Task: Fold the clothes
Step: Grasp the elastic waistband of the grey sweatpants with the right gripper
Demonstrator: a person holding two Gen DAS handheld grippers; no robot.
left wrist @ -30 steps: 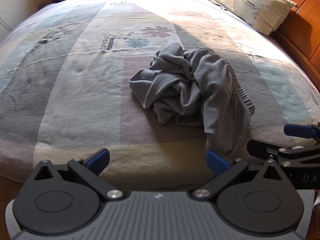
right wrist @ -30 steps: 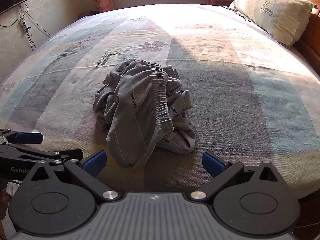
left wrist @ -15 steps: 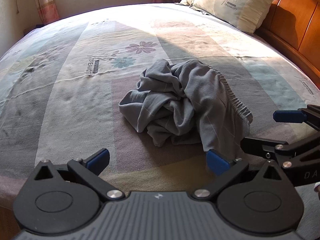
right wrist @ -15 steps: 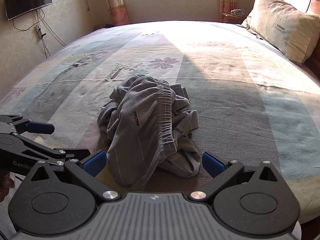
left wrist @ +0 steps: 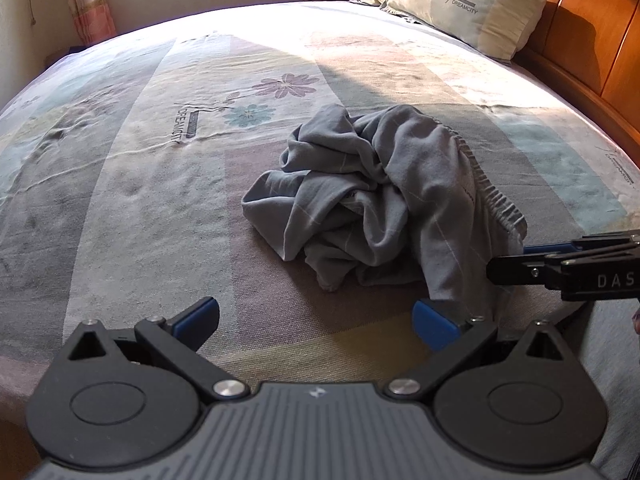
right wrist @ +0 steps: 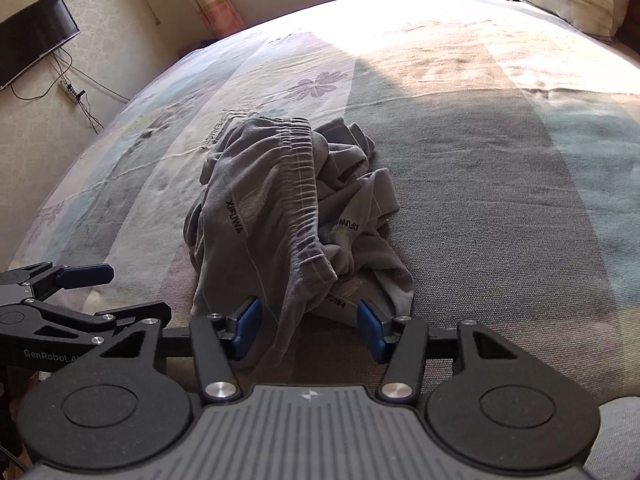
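A crumpled pair of grey shorts (left wrist: 384, 196) with an elastic waistband lies in a heap on the bed (left wrist: 120, 184); it also shows in the right wrist view (right wrist: 288, 216). My left gripper (left wrist: 316, 320) is open and empty, a little short of the heap's near left side. My right gripper (right wrist: 308, 328) is half closed but still open, its blue pads on either side of the hanging near edge of the shorts, not touching it. Each gripper shows at the edge of the other's view: the right one (left wrist: 560, 264), the left one (right wrist: 72, 292).
The bed has a patterned sheet with flowers and lettering. A pillow (left wrist: 468, 4) lies at the far right against a wooden headboard (left wrist: 592, 28). A wall television (right wrist: 32, 36) with cables hangs at the left. Curtains (left wrist: 86, 4) hang beyond the bed.
My right gripper has moved forward to the shorts' near edge and its jaws have narrowed around it. My left gripper has shifted slightly and stays wide open.
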